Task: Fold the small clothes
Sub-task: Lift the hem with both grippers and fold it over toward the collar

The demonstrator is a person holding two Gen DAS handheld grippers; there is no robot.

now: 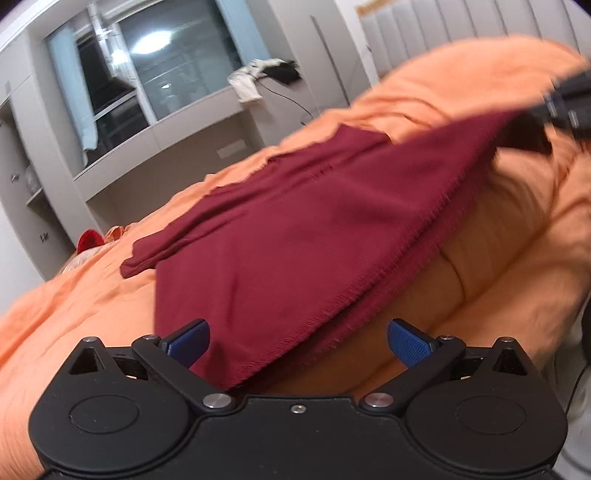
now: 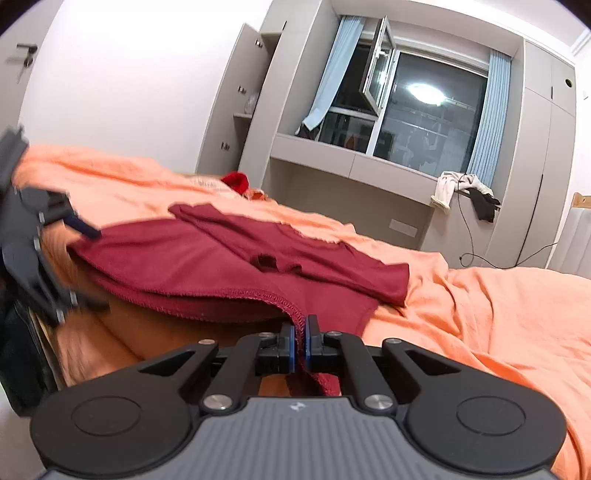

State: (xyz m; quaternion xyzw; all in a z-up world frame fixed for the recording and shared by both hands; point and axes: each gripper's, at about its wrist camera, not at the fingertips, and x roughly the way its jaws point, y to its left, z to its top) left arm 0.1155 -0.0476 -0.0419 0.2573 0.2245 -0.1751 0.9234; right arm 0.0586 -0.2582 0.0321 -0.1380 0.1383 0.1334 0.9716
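A dark red garment (image 1: 295, 229) lies on an orange bed cover (image 1: 461, 96), its near hem lifted off the bed. My left gripper (image 1: 298, 341) is open, its blue pads either side of the hem's corner. My right gripper (image 2: 300, 339) is shut on the garment's stitched hem (image 2: 284, 301) and holds that corner up. The right gripper shows blurred at the far right of the left wrist view (image 1: 569, 107). The left gripper shows blurred at the left of the right wrist view (image 2: 40, 236), at the garment's other corner. The garment (image 2: 221, 258) is partly folded over itself.
A red item (image 2: 236, 181) and an orange patterned cloth (image 2: 256, 194) lie at the bed's far edge. Grey cabinets and a window ledge (image 2: 351, 162) with clothes (image 2: 465, 192) and a cable stand beyond the bed. A padded headboard (image 1: 443, 29) is at the right.
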